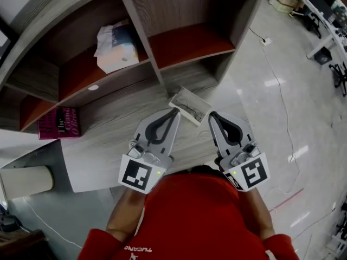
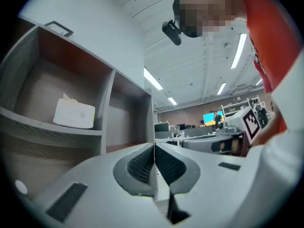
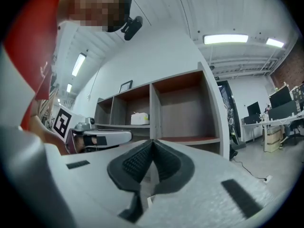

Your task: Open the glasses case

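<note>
White glasses case [image 1: 189, 105] lies open on the wood-grain desk [image 1: 108, 134], just beyond the tips of the left gripper [image 1: 175, 111] and right gripper [image 1: 211, 114]. Both grippers are pinched together and empty.

Head view: overhead, steeply down on the left gripper [image 1: 174, 112], right gripper [image 1: 212, 114] and shelf unit [image 1: 157, 72]. Both gripper views: level, close along their own jaws, sharing that shelf unit and its white box [image 2: 74, 114].

A white rectangular glasses case [image 1: 190, 105], lying open, sits just ahead of the left claw [image 1: 174, 111] and right claw [image 1: 212, 115], between their tips. Beyond it the grey wooden shelf unit [image 1: 142, 37] blocks the way. Bare grey tabletop [image 1: 108, 140] runs left of the left claw to a magenta book [image 1: 59, 122].
</note>
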Motion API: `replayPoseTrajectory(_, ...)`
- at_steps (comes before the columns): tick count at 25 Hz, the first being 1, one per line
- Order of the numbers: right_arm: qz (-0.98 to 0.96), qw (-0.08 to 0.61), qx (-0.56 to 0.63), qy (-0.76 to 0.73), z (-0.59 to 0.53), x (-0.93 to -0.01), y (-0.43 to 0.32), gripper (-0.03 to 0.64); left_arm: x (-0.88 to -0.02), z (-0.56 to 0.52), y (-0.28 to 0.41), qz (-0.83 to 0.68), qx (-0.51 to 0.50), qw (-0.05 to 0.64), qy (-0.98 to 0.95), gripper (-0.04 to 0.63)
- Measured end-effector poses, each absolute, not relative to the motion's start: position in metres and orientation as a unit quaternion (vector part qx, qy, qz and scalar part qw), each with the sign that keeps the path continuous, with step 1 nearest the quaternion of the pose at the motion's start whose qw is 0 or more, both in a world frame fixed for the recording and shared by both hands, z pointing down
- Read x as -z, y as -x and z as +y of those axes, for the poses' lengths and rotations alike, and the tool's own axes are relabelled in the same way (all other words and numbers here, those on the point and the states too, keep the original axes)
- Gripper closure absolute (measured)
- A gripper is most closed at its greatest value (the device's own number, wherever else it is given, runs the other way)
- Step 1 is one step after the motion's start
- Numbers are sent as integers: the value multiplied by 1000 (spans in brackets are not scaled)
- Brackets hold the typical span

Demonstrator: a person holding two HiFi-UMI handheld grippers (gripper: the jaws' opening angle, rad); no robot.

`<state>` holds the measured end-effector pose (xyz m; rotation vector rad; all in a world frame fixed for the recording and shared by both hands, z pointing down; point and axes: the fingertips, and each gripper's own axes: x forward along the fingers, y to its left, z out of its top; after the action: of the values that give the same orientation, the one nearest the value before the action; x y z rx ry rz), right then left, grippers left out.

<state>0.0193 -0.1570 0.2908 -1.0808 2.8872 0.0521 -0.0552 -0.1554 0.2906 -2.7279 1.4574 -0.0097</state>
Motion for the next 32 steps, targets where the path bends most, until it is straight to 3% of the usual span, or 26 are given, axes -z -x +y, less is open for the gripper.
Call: replayPoseTrajectory(32,935,32,-27,353,-150,-289,-14,614,-297,-149,58,461,5,21,887,586)
